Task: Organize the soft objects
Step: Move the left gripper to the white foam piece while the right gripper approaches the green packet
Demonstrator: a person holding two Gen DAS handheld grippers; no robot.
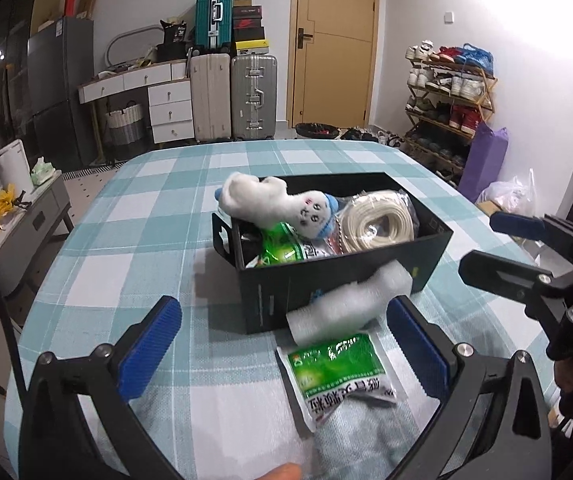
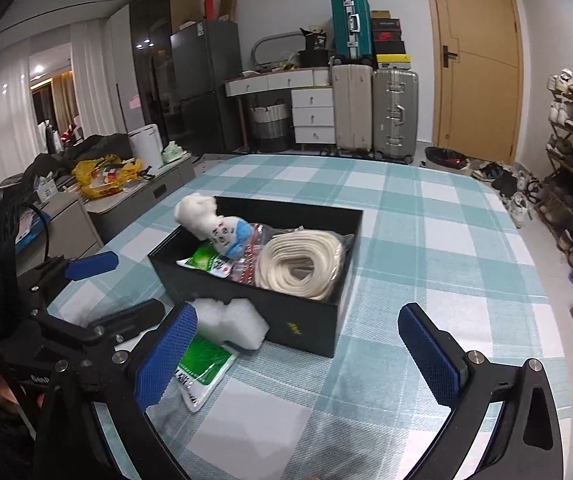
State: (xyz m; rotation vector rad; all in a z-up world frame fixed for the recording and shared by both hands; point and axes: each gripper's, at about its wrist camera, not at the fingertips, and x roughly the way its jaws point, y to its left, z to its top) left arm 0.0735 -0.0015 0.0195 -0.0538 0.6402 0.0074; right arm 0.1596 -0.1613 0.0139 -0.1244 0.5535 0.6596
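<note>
- Grippers: the left gripper (image 1: 282, 344) is held with its blue pads spread wide and nothing pinched; the right gripper (image 2: 306, 354) is likewise spread wide and empty.
- Black box (image 1: 342, 276): it is set on the checked tablecloth (image 1: 146, 208), ahead of both grippers and touched by neither.
- Plush toy (image 1: 274, 206): it is seen draped over the box's far left rim, partly inside and partly overhanging.
- Rope coil (image 2: 302, 264): it is laid inside the box at its right end, wrapped in clear plastic.
- Green packet (image 1: 286, 250) inside the box: it is tucked under the toy at the left end.
- White foam piece (image 1: 346, 306): it is leaned against the box's near outer wall, just ahead of the left gripper's right pad; in the right wrist view it is seen just beyond the right gripper's left pad.
- Second green packet (image 1: 338, 376): it is laid flat on the tablecloth outside the box, partly under the foam, between the left gripper's pads but clear of both.
- Fingertip (image 1: 282, 472): a person's finger is seen at the lower edge of the left wrist view.
</note>
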